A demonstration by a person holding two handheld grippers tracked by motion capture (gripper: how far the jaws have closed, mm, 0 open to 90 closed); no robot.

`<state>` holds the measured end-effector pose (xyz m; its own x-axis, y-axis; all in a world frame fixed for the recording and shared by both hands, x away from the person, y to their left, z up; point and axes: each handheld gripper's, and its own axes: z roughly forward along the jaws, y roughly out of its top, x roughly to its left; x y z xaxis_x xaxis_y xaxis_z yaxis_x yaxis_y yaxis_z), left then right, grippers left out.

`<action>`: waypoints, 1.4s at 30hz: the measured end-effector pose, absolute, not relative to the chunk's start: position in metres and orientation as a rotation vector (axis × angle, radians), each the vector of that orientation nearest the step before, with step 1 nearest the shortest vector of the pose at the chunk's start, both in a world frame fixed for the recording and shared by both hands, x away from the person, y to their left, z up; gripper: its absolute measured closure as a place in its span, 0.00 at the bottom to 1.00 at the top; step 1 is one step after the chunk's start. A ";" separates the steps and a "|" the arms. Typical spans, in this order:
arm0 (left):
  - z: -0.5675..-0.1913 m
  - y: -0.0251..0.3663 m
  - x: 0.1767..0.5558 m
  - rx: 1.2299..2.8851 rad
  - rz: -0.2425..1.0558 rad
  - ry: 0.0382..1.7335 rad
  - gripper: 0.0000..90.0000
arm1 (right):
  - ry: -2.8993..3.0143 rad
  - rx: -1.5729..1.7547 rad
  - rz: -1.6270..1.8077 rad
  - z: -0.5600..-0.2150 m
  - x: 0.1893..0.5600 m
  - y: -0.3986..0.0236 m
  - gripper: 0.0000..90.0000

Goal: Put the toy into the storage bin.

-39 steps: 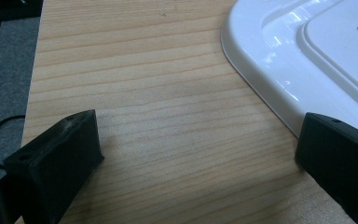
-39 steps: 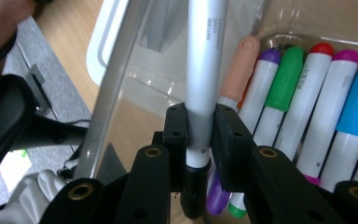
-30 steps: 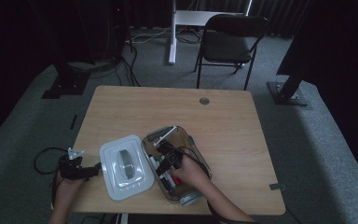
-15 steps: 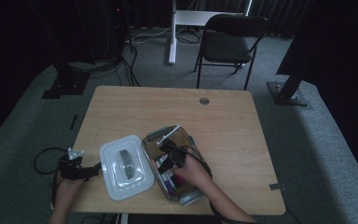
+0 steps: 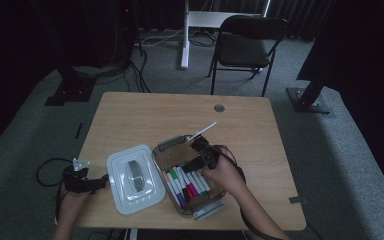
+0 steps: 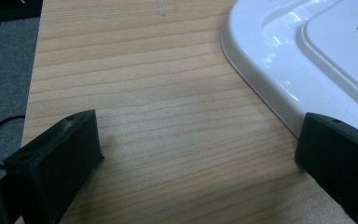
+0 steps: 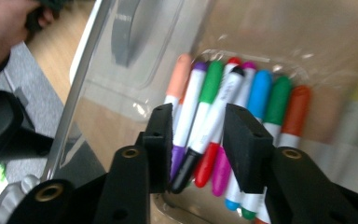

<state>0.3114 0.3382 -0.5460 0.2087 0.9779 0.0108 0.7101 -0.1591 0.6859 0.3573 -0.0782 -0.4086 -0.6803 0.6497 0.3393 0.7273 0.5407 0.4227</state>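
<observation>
High view, left to right: left gripper (image 5: 97,184), fingers apart, rests at the white lid (image 5: 135,179). Right gripper (image 5: 198,146) has lifted over the clear box (image 5: 172,143) of markers (image 5: 189,181); its fingers have just been opening with nothing clamped, likely a marker dropped in.

Light wooden bench (image 5: 145,117) at frame centre, white lid (image 5: 134,178) with grey handle lying flat at its lower left, clear marker box (image 5: 170,143) just beside it to the right, round grommet (image 5: 219,108) near the upper edge, right of centre.
</observation>
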 end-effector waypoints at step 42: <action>-0.546 0.338 0.311 1.938 0.631 1.560 0.01 | -2.620 -1.477 -0.803 -0.493 0.432 -0.162 0.69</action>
